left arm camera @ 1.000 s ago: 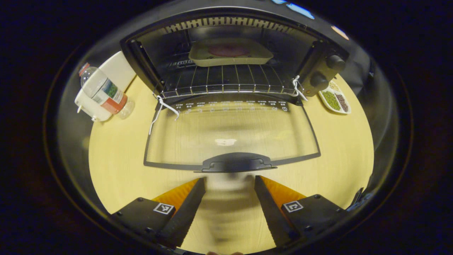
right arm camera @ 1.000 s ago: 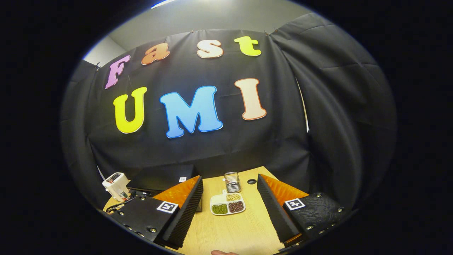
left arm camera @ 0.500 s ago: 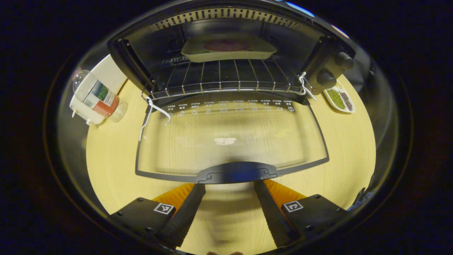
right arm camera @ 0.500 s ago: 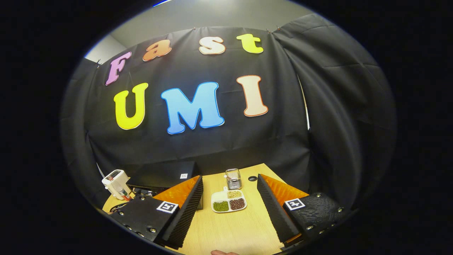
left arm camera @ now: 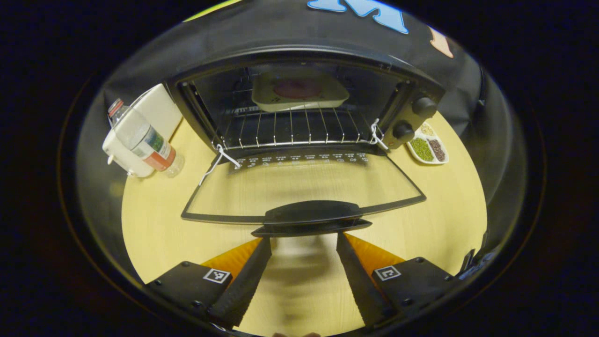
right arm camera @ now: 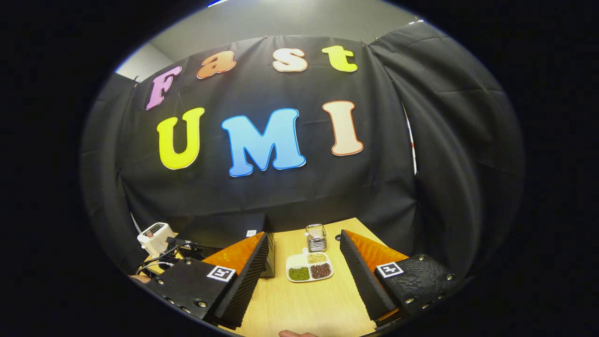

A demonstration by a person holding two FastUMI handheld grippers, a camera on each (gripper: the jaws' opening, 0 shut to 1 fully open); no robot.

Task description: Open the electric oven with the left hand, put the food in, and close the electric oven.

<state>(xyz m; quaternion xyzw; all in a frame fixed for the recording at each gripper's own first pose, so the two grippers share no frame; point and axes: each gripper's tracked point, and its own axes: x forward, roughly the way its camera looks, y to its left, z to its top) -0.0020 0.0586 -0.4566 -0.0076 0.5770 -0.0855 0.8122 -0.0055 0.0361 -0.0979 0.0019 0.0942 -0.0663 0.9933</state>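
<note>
While the electric oven (left arm camera: 304, 93) sits with its glass door (left arm camera: 304, 187) hanging open toward us, we see the left hand-held gripper (left arm camera: 303, 243) just below the door handle (left arm camera: 311, 213), fingers spread apart and gripping nothing; we cannot tell if the tips touch the handle. Inside the oven, the food (left arm camera: 295, 88) lies on a pale tray (left arm camera: 262, 96) resting on the wire rack (left arm camera: 295, 128) toward the back. On the tabletop (left arm camera: 154, 229), a water bottle (left arm camera: 142, 138) leans against a white appliance (left arm camera: 154, 107) left of the oven, and a divided dish of beans (left arm camera: 427, 147) sits to its right, by the two knobs (left arm camera: 414, 119). In the right gripper view, the right hand-held gripper (right arm camera: 304, 245) is held wide open and empty above the tabletop, with the bean dish and a small wire basket (right arm camera: 316, 237) between its fingers farther off.
</note>
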